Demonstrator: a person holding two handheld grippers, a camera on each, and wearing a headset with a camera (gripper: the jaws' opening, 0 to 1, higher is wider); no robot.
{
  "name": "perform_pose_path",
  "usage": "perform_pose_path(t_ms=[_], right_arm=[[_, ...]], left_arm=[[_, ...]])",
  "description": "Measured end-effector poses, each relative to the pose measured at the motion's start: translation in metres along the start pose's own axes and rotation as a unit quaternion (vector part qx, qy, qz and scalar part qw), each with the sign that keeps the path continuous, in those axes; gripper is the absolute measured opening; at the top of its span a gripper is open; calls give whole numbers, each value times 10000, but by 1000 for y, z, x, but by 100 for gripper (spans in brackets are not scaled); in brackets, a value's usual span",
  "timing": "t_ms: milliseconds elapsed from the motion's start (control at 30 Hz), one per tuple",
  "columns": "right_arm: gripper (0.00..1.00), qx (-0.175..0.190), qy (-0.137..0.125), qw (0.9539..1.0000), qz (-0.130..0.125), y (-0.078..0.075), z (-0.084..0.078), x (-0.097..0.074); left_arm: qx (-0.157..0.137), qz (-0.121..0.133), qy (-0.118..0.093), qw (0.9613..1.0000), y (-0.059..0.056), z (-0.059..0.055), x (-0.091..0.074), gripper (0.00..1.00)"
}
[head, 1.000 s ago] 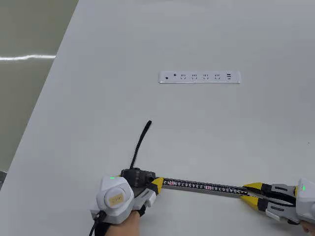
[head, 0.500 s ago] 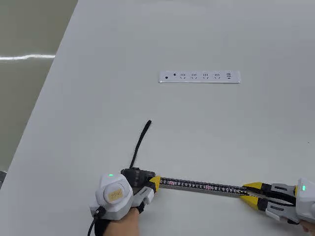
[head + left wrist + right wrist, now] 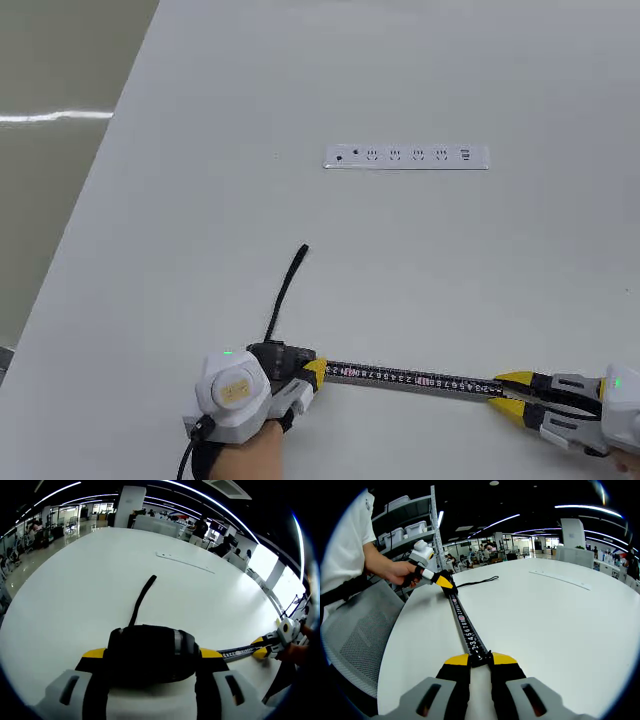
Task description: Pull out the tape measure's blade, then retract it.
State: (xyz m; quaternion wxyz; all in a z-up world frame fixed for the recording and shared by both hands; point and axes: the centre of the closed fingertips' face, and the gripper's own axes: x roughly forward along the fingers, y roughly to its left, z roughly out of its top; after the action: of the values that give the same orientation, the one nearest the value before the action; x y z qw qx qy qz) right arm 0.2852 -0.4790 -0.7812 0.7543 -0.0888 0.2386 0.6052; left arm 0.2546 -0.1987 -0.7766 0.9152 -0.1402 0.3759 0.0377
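Little has moved over the past second: the left gripper [image 3: 152, 655] sits a touch higher at the lower left of the head view, while the drawn-out blade [image 3: 410, 379] spans the same stretch as before. At lower left, this gripper's yellow-tipped jaws are clenched on the two sides of the black tape measure case [image 3: 278, 357], which rests on the white table [image 3: 450, 270]. A round yellowish label on the gripper's white body carries writing too small to read. A black wrist strap [image 3: 285, 290] trails from the case toward the upper centre, lying flat on the table. Running rightward from the case along the bottom of the frame, the dark blade carries a row of white numerals with some red marks; in the right gripper view the digits 3 to 9 can be read near the blade's free end. A white power strip [image 3: 407, 157] lies well apart from the blade at upper centre. At lower right, the right gripper [image 3: 512, 388] has its yellow jaws closed almost together, pinching the blade's end between them.
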Motion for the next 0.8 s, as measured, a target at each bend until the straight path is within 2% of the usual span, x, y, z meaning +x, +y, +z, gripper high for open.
perform_pose_path(t_ms=[367, 800], right_arm=[[14, 1, -13, 10000, 17, 0, 1, 4], [14, -107, -65, 9998, 144, 6, 9, 23]], left_arm=[[-49, 63, 27, 10000, 1, -1, 1, 67], [-70, 48, 62, 9999, 0, -2, -1, 66]])
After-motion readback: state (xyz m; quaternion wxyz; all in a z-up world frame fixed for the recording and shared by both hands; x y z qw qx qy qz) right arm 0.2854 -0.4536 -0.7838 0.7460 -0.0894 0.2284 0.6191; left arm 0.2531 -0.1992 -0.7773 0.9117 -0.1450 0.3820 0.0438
